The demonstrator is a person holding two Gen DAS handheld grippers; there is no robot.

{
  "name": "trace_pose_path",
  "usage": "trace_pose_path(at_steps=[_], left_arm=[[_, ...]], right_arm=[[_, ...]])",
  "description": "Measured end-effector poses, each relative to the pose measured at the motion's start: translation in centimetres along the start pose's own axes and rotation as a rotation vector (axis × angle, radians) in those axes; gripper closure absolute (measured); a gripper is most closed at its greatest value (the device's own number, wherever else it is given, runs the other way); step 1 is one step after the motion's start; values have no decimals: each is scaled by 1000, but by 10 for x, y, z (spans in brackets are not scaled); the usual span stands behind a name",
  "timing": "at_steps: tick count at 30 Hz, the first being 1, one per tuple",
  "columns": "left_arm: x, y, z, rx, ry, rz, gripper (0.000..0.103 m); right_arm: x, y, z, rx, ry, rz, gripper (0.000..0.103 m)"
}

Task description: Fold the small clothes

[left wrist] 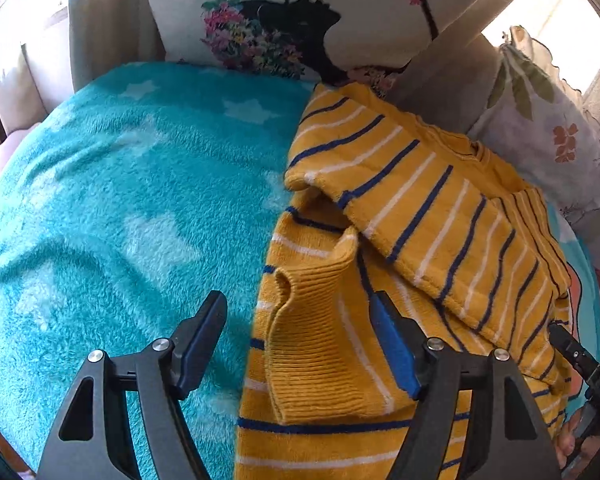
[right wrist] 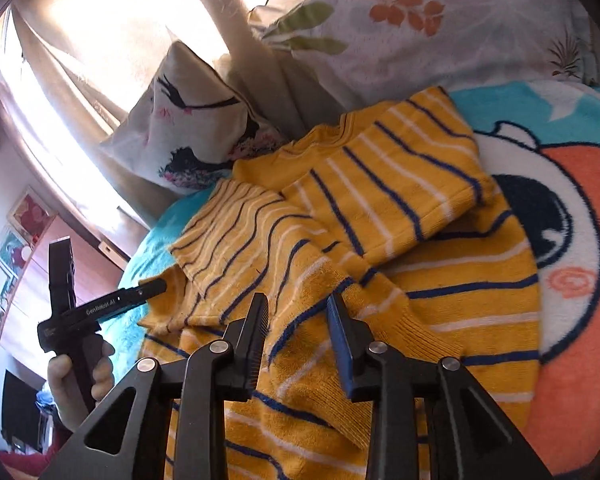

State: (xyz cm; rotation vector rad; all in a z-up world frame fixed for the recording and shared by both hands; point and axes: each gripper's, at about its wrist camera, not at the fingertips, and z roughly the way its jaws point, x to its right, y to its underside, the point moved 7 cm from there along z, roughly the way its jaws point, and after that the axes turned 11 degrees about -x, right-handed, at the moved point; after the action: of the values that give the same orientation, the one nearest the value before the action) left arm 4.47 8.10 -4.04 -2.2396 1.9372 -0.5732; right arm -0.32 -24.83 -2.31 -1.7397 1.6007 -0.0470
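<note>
Sunlit curtains (right wrist: 112, 52) are glowing behind a bed where a turquoise star blanket (left wrist: 112, 200) is spreading under everything. Two printed pillows (left wrist: 300, 20) are leaning at its head. A yellow striped sweater (left wrist: 400, 220) is lying on the blanket, both sleeves folded across its body. The left claw (left wrist: 300, 344) is hanging apart around one ribbed cuff (left wrist: 320, 344), not pressing it. The right claw (right wrist: 296, 340) is hovering apart over the other sleeve.

Bright sunlight glows through beige curtains (right wrist: 100, 40) at upper left; printed pillows (left wrist: 300, 12) lean behind a teal star blanket (left wrist: 120, 200).
</note>
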Motion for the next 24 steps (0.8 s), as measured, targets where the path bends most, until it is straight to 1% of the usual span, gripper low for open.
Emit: trace_pose_path(at_steps=[1,2,4,7,10,13,16,20,24], left_arm=[[-3,1,2,10,0,-4,30],[-4,1,0,32,-13,5,29],[-6,3,3,37,-29,11,28],[-4,6,4,57,-61,28,27],[-1,11,5,85,-96,39,22],[-2,13,4,100,-87,28,21],[-5,13,2,113,-67,11,21],[-4,13,2,120,-65,11,19],[-1,13,5,112,-105,24,17]], right_arm=[[6,0,6,-7,24,16,70],[12,-1,9,-4,16,37,70],[20,-1,7,17,-46,88,71],[29,-1,2,43,-96,138,72],[30,-1,-6,73,-71,143,72],[30,1,-10,93,-50,149,72],[33,1,-11,97,-63,167,72],[35,1,-13,107,-74,183,72],[37,1,-12,104,-96,198,72]])
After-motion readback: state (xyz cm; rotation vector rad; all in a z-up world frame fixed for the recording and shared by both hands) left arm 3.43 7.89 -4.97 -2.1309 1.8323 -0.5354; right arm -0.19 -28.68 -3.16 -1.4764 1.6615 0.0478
